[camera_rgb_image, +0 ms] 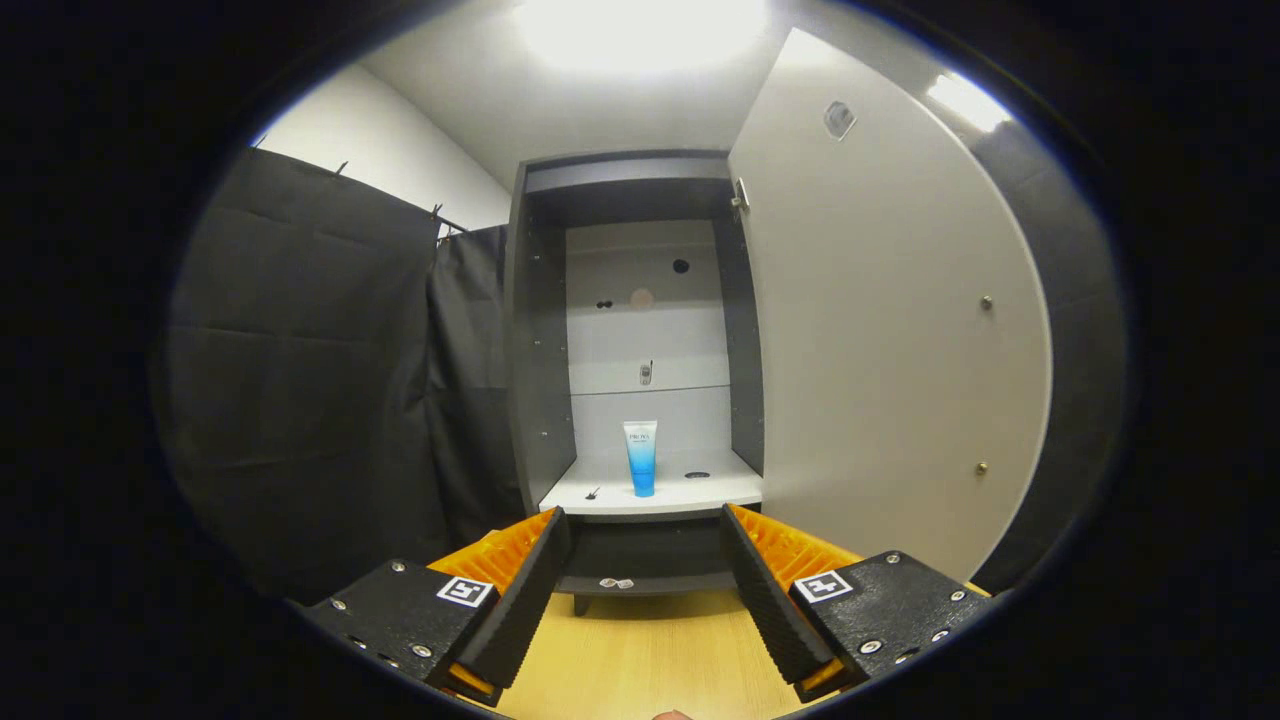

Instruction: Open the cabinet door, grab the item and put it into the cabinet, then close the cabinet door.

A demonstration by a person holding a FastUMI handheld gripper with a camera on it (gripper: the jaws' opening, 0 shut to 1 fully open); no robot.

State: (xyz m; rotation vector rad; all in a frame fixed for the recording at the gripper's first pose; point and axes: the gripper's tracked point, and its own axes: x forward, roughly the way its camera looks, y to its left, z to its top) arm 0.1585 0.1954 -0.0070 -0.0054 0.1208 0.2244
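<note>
empty gripper (645, 560) fingers spread, tube (641, 457) upright beyond on cabinet (655, 495) shelf, door (880, 330) open

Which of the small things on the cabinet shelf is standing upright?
The blue-and-white plastic tube, standing cap-down mid-shelf beyond the open fingers. The small black clip-like piece to its left and the dark round spot to its right lie flat on the white shelf.

I see grey cabinet (640, 330) with door (880, 330) swung wide open to its right, blue-white tube (640, 457) upright cap-down on white shelf (655, 495) inside, beyond my parted fingers.
</note>
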